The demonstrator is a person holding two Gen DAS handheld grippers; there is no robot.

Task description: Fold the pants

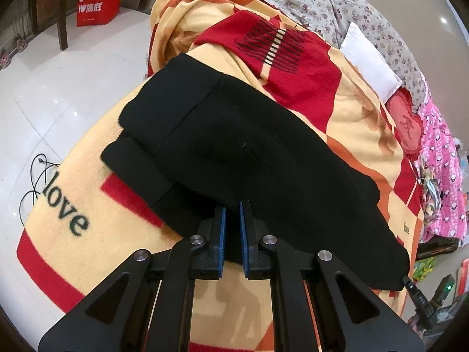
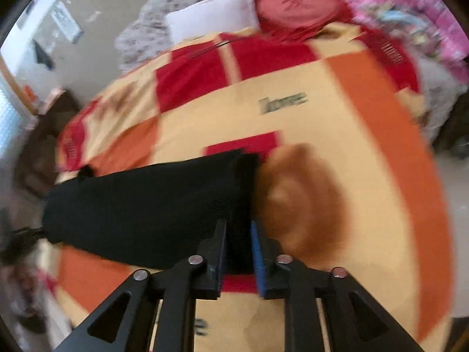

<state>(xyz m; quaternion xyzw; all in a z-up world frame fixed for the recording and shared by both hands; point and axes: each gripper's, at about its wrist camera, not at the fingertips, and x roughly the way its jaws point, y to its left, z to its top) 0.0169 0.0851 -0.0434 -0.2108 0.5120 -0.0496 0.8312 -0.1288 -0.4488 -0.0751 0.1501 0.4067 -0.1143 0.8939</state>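
Observation:
The black pants (image 1: 234,146) lie folded in layers on a yellow, red and orange blanket (image 1: 88,205). My left gripper (image 1: 232,209) is shut on the near edge of the pants, with black cloth between its blue pads. In the blurred right wrist view the pants (image 2: 146,205) stretch to the left. My right gripper (image 2: 239,227) is shut on their right end, black cloth pinched between the pads. The tip of the right gripper (image 1: 416,293) shows at the pants' far right corner in the left wrist view.
The blanket covers a bed. A white pillow (image 1: 369,61), a red heart cushion (image 1: 407,123) and pink bedding (image 1: 442,176) lie at its head. A red bag (image 1: 98,3) and a chair leg (image 1: 63,14) stand on the white tiled floor. A black cable (image 1: 35,182) lies by the bed.

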